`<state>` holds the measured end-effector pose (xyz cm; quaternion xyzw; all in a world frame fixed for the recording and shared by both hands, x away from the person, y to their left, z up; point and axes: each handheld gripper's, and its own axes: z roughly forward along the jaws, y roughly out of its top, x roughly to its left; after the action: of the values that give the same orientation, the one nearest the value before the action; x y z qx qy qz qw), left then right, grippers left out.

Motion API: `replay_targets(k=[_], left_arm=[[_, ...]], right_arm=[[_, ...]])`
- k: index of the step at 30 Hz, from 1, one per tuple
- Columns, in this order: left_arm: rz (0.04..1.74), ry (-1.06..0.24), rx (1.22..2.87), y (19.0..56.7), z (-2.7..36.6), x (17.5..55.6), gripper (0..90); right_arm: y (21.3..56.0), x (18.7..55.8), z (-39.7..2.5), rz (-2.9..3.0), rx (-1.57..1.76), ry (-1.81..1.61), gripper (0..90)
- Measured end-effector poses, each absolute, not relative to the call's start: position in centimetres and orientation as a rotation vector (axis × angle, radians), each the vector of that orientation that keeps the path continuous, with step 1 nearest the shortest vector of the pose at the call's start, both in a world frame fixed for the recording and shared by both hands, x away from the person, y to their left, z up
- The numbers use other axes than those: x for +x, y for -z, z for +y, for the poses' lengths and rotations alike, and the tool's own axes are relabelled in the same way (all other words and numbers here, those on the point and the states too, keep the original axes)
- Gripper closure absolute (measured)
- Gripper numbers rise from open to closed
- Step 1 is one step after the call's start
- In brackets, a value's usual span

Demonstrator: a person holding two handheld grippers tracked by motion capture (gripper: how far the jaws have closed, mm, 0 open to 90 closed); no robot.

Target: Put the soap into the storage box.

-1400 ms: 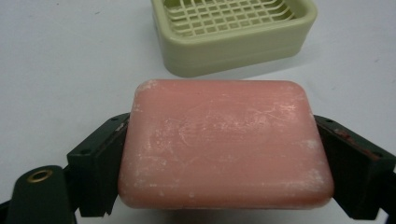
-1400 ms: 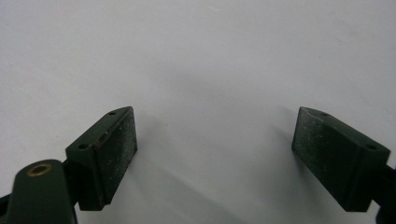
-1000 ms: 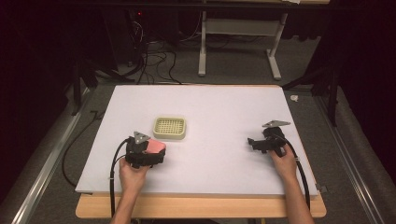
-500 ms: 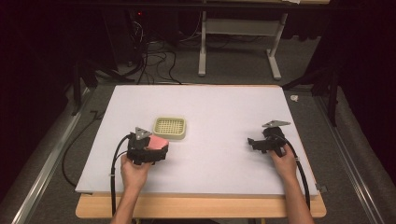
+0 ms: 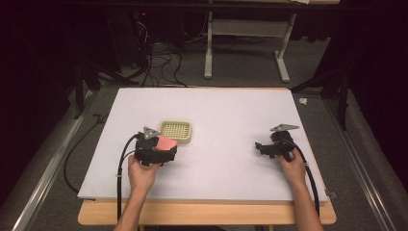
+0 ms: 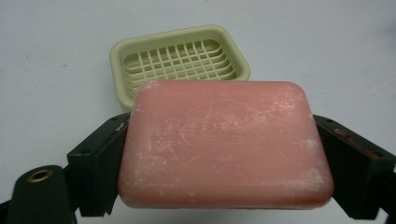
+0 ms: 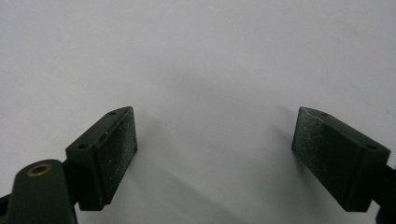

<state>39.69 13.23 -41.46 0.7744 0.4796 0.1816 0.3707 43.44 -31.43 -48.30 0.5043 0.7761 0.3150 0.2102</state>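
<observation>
Edged closer to the soap dish (image 6: 180, 59) than a second ago; left gripper (image 5: 166, 146) clamped on pink soap (image 6: 224, 144), ready for placing. Right gripper (image 5: 260, 147) spread wide, idle.

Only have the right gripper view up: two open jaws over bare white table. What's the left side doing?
Observer: The left hand-held gripper is shut on a pink soap bar, one jaw on each short end.
Operator: Where's it headed?
Observer: Probably the pale green soap dish; it sits on the table just past the bar, slatted floor bare.
Operator: Is the bar over the dish?
Observer: In the high view the bar sits at the dish's near-left corner, not above its middle.
Operator: And my right one?
Observer: The right hand-held gripper is far to the right of the dish, jaws pointing left toward it.
</observation>
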Motion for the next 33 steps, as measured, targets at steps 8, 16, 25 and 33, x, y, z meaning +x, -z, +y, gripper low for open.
replay_targets(k=[8,16,25,33], left_arm=[[1.223,-0.461,1.995,41.1,12.7,40.2,13.9],[1.228,-0.454,1.997,40.9,12.3,40.8,13.9],[1.225,-0.453,2.000,40.3,11.6,41.9,13.9],[1.234,-0.446,2.004,40.3,11.2,42.8,13.9]], right_arm=[[48.3,43.4,-31.4,2.158,1.402,-0.877,14.6],[48.3,43.4,-31.4,2.158,1.402,-0.876,14.6],[48.3,43.4,-31.4,2.158,1.402,-0.877,14.5],[48.3,43.4,-31.4,2.158,1.402,-0.876,14.6]])
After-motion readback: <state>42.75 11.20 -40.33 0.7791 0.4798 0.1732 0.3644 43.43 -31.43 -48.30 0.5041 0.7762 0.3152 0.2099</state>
